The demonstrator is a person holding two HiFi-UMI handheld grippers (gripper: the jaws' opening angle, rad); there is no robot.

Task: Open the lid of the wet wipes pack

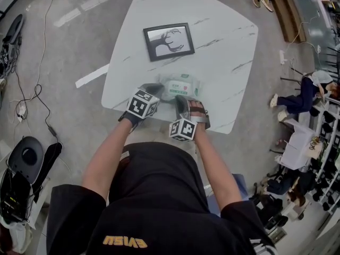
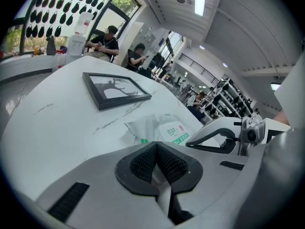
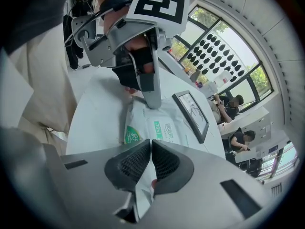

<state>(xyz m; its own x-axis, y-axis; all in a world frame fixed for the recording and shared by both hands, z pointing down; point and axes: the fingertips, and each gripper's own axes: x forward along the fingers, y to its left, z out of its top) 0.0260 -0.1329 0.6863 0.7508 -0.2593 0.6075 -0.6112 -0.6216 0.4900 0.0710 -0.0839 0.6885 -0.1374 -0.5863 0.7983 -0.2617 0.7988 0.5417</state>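
The wet wipes pack [image 1: 180,85] is white with green print and lies flat near the front edge of the white marble table [image 1: 223,36]. My left gripper [image 1: 158,89] pinches the pack's left end, and white film shows between its pads in the left gripper view [image 2: 156,148]. My right gripper [image 1: 182,101] grips the pack's near edge. In the right gripper view its pads [image 3: 150,146] meet on white film, with the pack [image 3: 162,128] stretching away towards the left gripper [image 3: 151,101]. The pack [image 2: 167,130] lies just beyond the left jaws.
A black picture frame [image 1: 168,41] with a tree silhouette lies beyond the pack, towards the table's middle. Cables and dark bags [image 1: 24,158] lie on the floor at the left. Seated people and shelves [image 1: 313,142] are off to the right.
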